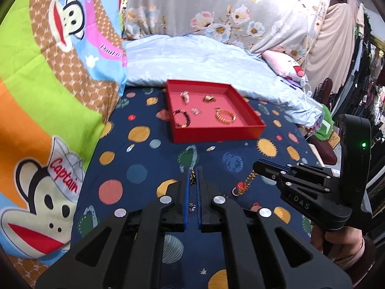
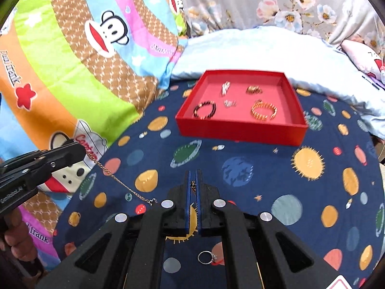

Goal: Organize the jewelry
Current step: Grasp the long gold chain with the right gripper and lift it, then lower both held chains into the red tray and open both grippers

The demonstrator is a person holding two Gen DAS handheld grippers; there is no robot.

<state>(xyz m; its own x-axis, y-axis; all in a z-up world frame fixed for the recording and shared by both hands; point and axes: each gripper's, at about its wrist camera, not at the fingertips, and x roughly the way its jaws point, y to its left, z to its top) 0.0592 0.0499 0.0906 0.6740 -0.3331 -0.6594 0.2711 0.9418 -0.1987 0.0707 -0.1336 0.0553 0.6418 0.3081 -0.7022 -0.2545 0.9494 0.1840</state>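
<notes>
Blue-padded fingers of the left gripper [image 1: 192,180] pinch a thin gold chain [image 1: 192,180] above the planet-print bedsheet [image 1: 134,154], while ahead the red tray [image 1: 216,130] holds a dark beaded bracelet [image 1: 182,118], a gold bangle [image 1: 225,116] and smaller pieces. To its right, the right gripper [image 1: 258,167] clamps a beaded chain with a red charm [image 1: 243,185]. From the right wrist, that gripper's [image 2: 192,183] narrow jaws grip a bit of chain [image 2: 193,186]; the left gripper [image 2: 79,150] trails its gold chain [image 2: 120,180] down to the sheet, and a silver ring [image 2: 206,257] lies on the sheet beneath the right gripper.
</notes>
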